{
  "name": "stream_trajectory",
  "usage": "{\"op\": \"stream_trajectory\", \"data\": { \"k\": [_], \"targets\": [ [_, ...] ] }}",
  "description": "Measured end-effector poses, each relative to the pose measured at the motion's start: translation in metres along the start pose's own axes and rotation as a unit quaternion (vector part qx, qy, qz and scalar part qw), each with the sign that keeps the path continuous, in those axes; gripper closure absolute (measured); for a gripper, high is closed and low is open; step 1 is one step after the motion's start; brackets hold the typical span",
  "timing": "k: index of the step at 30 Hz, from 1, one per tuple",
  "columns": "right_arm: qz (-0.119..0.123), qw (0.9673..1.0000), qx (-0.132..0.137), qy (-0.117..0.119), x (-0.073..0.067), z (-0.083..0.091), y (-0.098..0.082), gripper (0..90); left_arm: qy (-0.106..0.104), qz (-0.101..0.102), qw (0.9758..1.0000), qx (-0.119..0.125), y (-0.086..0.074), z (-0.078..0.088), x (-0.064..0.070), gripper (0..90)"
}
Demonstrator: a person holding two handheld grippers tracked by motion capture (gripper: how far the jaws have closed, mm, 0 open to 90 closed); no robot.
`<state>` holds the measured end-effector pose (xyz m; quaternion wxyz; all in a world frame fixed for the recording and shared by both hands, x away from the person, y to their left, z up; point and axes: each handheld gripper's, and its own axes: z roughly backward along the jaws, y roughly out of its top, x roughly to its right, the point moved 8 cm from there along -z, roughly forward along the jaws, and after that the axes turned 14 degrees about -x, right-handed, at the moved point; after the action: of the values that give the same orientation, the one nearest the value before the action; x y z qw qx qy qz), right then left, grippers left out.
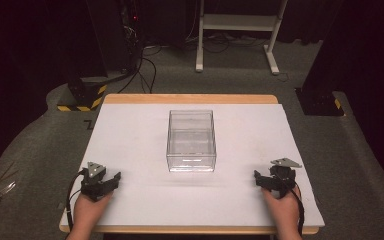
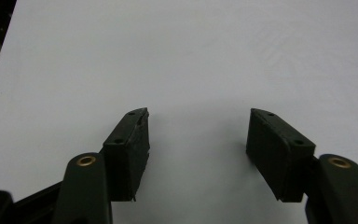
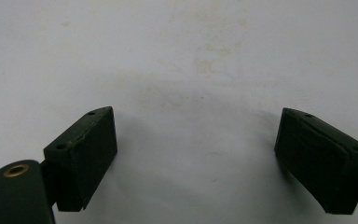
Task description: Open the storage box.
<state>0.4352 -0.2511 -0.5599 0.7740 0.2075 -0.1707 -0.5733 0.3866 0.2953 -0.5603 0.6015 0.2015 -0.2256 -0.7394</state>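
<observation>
**Both claws wide and bare, box midway ahead**

A clear box (image 1: 191, 141) stands near the middle of the white tabletop (image 1: 130, 130), open at the top and with nothing visible inside. It lies between the two claws and farther from the person, well apart from each.

The left claw (image 1: 111, 181) sits at the near left of the tabletop, held in a hand (image 1: 87, 212), and points inward toward the centre. In the left gripper view its jaws stand wide apart over bare white surface, gripping nothing (image 2: 198, 135).

The right claw (image 1: 261, 180) sits at the near right, held in the other hand (image 1: 286, 207), and likewise points inward. In the right gripper view its jaws are spread wide with nothing between them (image 3: 196, 144); the surface under them shows faint brownish stains (image 3: 205, 58).

Nothing lies on the tabletop between either claw and the box. Beyond the far edge, on the grey floor, stand a white frame (image 1: 237, 30) and black stands with yellow-and-black striped feet (image 1: 82, 100).
</observation>
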Motion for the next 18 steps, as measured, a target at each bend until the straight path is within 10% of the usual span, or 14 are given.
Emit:
{"op": "stream_trajectory", "data": {
  "k": [18],
  "targets": [
    [0.008,0.9999,-0.01,0.011,-0.0005,-0.0002,0.0003,9.4,-0.003,0.003,1.0,0.0,0.0004,-0.0003,0.0,38.9]
  ]
}}
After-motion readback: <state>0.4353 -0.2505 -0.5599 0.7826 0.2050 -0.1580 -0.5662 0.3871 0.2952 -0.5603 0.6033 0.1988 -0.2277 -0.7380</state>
